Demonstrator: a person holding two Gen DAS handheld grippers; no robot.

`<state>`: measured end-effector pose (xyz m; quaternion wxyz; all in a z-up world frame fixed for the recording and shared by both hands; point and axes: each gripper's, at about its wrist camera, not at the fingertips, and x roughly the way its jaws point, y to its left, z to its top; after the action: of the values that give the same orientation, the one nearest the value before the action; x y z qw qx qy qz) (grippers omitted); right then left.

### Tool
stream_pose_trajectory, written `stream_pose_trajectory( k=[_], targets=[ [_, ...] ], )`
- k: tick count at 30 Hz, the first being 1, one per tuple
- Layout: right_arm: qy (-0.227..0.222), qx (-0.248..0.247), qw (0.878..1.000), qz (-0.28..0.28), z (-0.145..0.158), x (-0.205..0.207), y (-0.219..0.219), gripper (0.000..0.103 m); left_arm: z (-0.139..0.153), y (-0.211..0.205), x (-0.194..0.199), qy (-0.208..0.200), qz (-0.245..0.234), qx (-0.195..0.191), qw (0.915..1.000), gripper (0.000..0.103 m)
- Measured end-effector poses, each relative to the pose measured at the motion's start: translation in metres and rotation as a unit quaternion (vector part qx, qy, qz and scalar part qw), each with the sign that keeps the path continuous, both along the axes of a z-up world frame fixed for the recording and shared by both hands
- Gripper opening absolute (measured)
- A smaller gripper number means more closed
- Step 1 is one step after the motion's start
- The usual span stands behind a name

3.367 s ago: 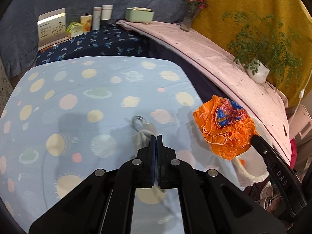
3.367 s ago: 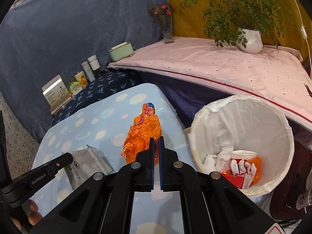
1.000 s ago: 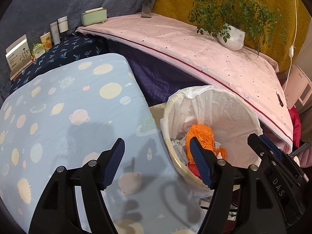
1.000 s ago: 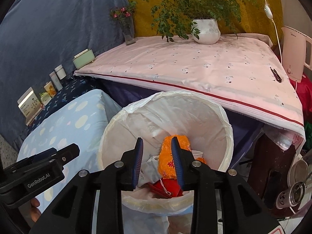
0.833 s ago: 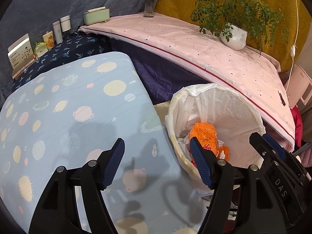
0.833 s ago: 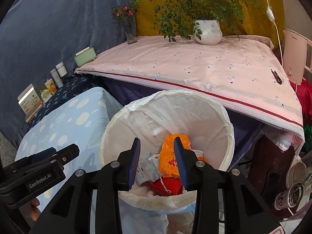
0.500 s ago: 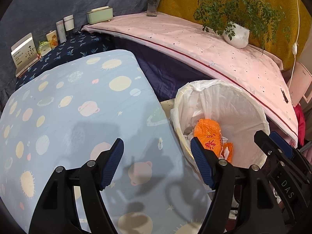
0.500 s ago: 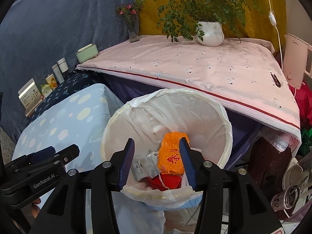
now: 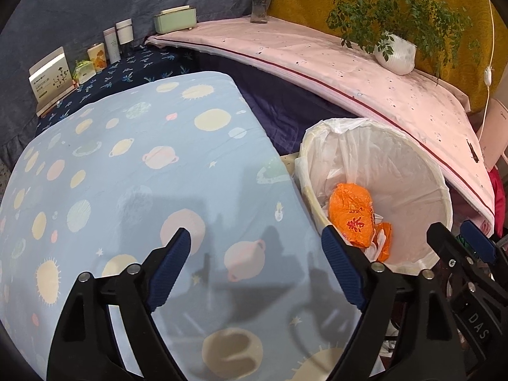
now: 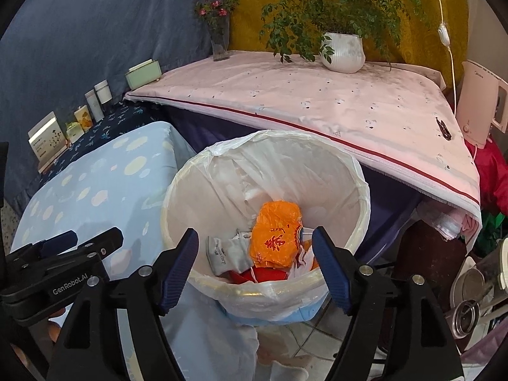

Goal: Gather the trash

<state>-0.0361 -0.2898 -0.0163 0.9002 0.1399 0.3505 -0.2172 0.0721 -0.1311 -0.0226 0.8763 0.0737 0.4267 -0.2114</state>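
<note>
A white-lined trash bin (image 10: 355,187) stands beside the planet-print blue table (image 9: 133,171). The orange plastic bag (image 10: 276,238) and a grey pouch (image 10: 222,254) lie inside it on other trash. The bag also shows in the left wrist view (image 9: 350,212), inside the bin (image 9: 428,171). My right gripper (image 10: 255,252) is open and empty above the bin's near rim. My left gripper (image 9: 255,247) is open and empty over the table's right edge. The right gripper shows at the far right of the left wrist view (image 9: 462,244).
A pink-covered table (image 10: 317,101) with a potted plant (image 10: 343,50) and a flower vase (image 10: 219,41) stands behind the bin. Boxes and jars (image 9: 95,54) line the dark blue cloth at the back left. A white kettle (image 10: 479,101) and metal cans (image 10: 466,314) are at the right.
Both grippers had held trash and have let it go into the bin. In the last second both have drawn back a little, and the right jaws have opened wider.
</note>
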Motion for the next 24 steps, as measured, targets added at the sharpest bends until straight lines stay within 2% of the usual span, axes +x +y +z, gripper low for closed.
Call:
stream_pose_trajectory(
  k=[5, 7, 14, 18, 24],
  targets=[
    [0.009, -0.010, 1.000, 0.002, -0.002, -0.005, 0.005, 0.077, -0.006, 0.004, -0.005, -0.005, 0.005, 0.012, 0.9999, 0.085],
    [0.013, -0.013, 1.000, 0.002, -0.003, -0.008, 0.006, 0.084, -0.008, 0.005, -0.007, -0.007, 0.007, 0.015, 0.9998, 0.086],
    [0.025, -0.016, 1.000, 0.001, -0.010, -0.016, 0.008, 0.085, -0.015, 0.009, -0.013, -0.009, 0.010, 0.024, 0.9996, 0.089],
    [0.034, -0.016, 0.999, 0.000, -0.014, -0.018, 0.008, 0.096, -0.018, 0.010, -0.017, -0.009, 0.011, 0.027, 0.9995, 0.090],
    [0.045, -0.021, 0.999, -0.001, -0.020, -0.021, 0.008, 0.096, -0.022, 0.012, -0.020, -0.009, 0.011, 0.031, 0.9994, 0.091]
  ],
)
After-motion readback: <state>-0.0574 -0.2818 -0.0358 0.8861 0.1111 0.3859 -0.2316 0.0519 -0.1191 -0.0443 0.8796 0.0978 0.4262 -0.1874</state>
